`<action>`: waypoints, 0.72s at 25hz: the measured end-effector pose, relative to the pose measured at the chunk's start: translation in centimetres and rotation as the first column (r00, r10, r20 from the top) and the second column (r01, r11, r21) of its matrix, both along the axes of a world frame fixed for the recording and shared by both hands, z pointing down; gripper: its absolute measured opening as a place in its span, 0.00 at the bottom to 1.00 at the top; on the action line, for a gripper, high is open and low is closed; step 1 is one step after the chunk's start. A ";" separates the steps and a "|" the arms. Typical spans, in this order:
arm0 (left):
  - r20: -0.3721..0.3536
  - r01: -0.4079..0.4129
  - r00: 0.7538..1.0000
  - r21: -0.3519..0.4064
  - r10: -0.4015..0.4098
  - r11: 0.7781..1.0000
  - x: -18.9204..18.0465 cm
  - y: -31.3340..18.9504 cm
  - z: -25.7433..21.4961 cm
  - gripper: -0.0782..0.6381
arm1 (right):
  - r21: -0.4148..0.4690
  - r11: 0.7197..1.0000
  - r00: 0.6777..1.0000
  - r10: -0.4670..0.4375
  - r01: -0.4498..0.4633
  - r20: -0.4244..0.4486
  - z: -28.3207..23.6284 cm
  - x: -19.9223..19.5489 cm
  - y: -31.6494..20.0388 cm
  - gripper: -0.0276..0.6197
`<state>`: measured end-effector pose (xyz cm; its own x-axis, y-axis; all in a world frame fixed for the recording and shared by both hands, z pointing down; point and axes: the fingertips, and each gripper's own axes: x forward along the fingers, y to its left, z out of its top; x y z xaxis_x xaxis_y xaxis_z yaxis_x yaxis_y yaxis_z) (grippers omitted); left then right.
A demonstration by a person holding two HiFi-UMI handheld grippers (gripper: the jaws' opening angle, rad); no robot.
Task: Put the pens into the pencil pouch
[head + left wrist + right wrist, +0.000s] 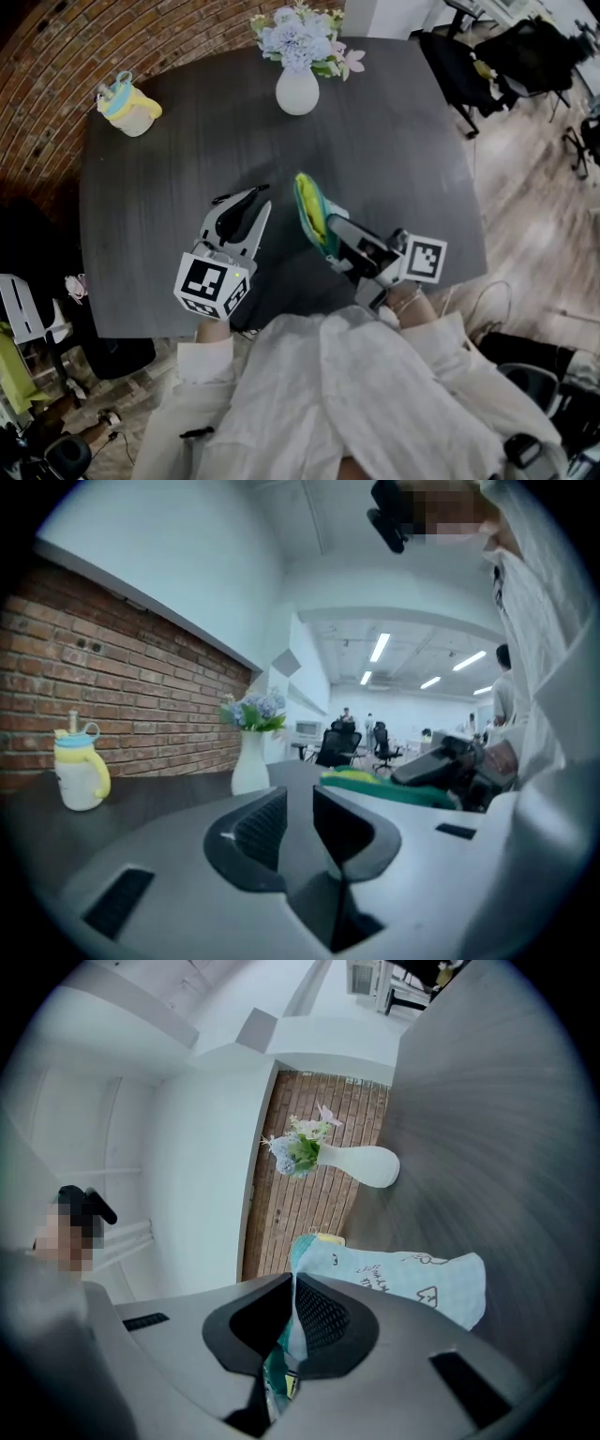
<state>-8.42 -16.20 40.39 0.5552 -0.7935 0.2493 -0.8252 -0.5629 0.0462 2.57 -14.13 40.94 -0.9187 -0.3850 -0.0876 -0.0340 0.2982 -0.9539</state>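
Observation:
A black pen (234, 196) lies on the dark table (403, 150). My left gripper (247, 203) points at it, fingertips right at the pen, jaws a narrow gap apart. In the left gripper view the left gripper (300, 795) has nothing between its pads, and the pen is hidden. The pouch (310, 208), green and yellow with a light blue side, stands on edge to the right. My right gripper (329, 228) is shut on its edge. In the right gripper view the right gripper (292, 1284) pinches the light blue fabric of the pouch (412, 1279).
A white vase of flowers (298, 90) stands at the table's far middle, a yellow and blue cup (129, 106) at the far left corner. Office chairs (525, 56) stand off the table's right. A brick wall (112, 677) runs along the left.

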 end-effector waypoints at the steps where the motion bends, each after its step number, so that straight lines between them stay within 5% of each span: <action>1: 0.055 0.018 0.998 -0.024 -0.016 1.000 -0.8 -0.3 1.0 0.21 | 0.000 1.000 1.000 0.001 -0.001 0.002 0.0 0.0 0.0 0.07; 9: 0.315 0.009 0.949 -0.133 0.033 0.991 -3.8 -2.1 6.4 0.21 | -0.004 1.000 1.000 0.003 -0.003 0.000 0.1 -0.4 -0.4 0.07; 18: 0.411 -0.053 0.894 -0.301 0.180 0.952 -4.0 -3.1 11.9 0.22 | -0.014 1.000 1.000 -0.010 0.010 -0.017 0.3 -1.3 -0.6 0.07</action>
